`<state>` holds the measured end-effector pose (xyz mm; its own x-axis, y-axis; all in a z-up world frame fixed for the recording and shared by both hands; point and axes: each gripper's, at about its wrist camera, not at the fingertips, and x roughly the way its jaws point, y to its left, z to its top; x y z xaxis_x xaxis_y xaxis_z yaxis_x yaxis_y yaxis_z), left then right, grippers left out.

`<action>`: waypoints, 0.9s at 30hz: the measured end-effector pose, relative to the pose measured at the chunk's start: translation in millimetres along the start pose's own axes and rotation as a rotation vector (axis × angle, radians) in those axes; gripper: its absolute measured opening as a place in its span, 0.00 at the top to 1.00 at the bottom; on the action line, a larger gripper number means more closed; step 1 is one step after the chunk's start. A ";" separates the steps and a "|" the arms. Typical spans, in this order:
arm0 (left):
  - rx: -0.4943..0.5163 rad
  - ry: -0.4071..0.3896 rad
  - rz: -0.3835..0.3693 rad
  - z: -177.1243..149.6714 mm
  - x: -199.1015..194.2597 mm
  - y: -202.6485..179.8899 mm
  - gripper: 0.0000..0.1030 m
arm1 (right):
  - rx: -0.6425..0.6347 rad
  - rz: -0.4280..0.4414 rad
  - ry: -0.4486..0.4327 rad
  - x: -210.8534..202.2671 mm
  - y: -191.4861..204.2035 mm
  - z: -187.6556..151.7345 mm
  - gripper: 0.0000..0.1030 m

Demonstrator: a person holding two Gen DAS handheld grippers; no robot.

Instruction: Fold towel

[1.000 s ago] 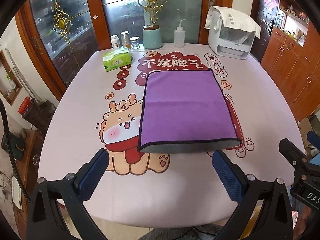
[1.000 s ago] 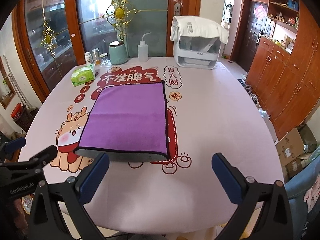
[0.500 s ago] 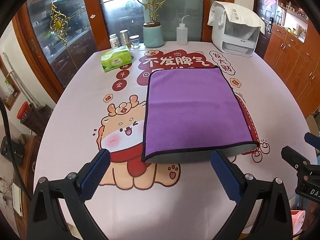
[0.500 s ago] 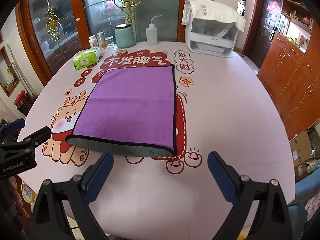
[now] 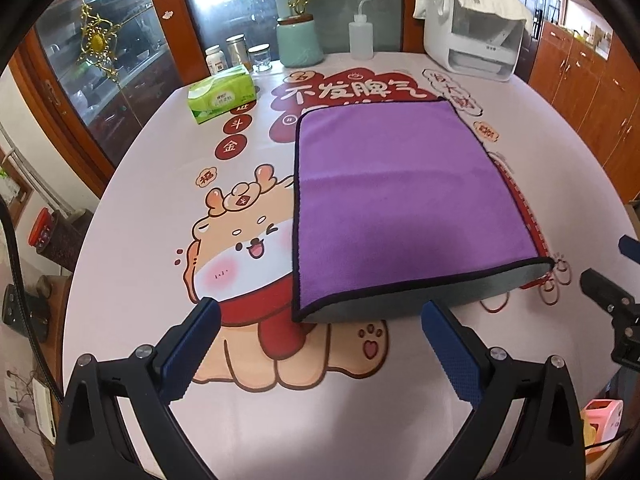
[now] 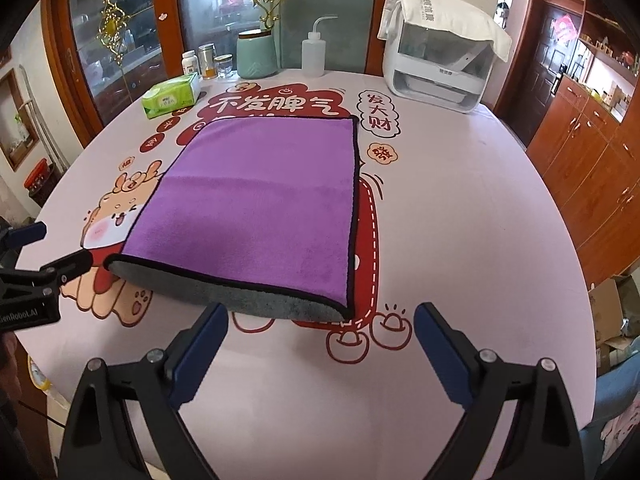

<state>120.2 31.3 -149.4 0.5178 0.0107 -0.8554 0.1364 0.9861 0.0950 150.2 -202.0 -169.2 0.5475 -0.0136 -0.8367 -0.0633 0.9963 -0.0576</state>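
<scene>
A purple towel (image 5: 396, 196) with black trim and a grey underside lies flat, folded over once, on the printed tablecloth; it also shows in the right wrist view (image 6: 256, 200). Its grey lower layer sticks out along the near edge. My left gripper (image 5: 320, 320) is open and empty just in front of the towel's near left corner. My right gripper (image 6: 320, 320) is open and empty just in front of the near right corner. Neither touches the cloth.
A green tissue pack (image 5: 222, 94), small jars (image 5: 236, 54), a teal jar (image 5: 300, 40), a squeeze bottle (image 5: 360, 32) and a white appliance (image 5: 476, 24) stand along the table's far edge (image 5: 400, 54). Wooden cabinets (image 6: 600, 152) stand to the right.
Both grippers have moved forward toward the towel's near edge, still open. The towel has not moved.
</scene>
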 end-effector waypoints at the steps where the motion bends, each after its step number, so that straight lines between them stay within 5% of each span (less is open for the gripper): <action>1: 0.001 0.008 0.009 0.1 4.3 1.9 0.03 | -0.009 0.003 -0.003 2.9 -0.7 0.0 0.10; 16: 0.048 0.094 -0.036 -5.8 60.7 24.9 0.03 | -0.195 0.044 -0.036 42.7 -6.6 -3.9 0.12; 27: 0.177 0.087 -0.209 -4.4 78.3 33.7 0.07 | -0.322 0.182 -0.010 68.2 -13.6 -8.6 0.21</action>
<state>161.6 66.1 -215.4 0.3895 -0.1678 -0.9056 0.3819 0.9242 -0.0069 181.2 -217.2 -230.1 0.5109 0.1633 -0.8440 -0.4186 0.9048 -0.0783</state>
